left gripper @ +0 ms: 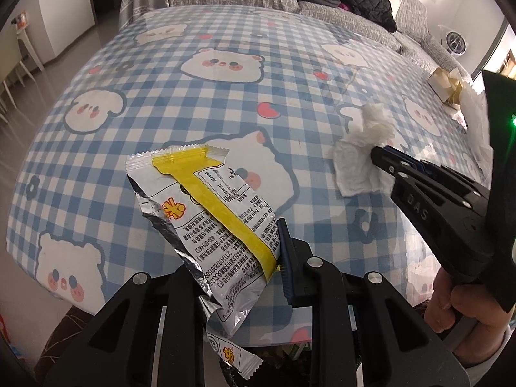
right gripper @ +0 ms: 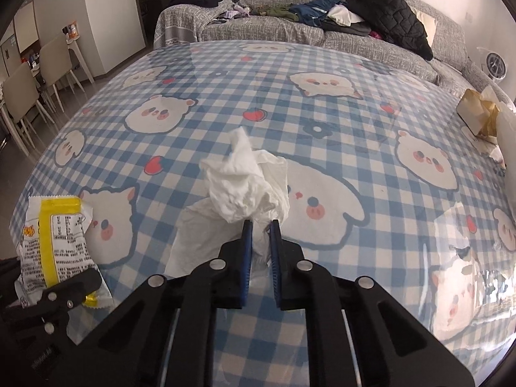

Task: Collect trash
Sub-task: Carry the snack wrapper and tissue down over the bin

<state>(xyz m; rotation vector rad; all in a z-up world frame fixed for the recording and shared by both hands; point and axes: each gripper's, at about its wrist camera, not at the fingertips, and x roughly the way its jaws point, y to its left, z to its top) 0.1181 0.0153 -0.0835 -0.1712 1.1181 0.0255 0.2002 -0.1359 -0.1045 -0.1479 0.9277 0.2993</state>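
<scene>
A white, yellow and silver snack wrapper sticks up from my left gripper, which is shut on its lower part just above the near edge of the table. The same wrapper and left gripper show at the lower left of the right wrist view. A crumpled white tissue lies on the checked cloth, and my right gripper is shut on its near end. In the left wrist view the right gripper bites the tissue from the right, with a hand holding it.
A second small wrapper lies below the table's near edge among dark things. A tissue box and white plastic sit at the table's right edge. A grey sofa heaped with clothes stands behind; chairs are at far left.
</scene>
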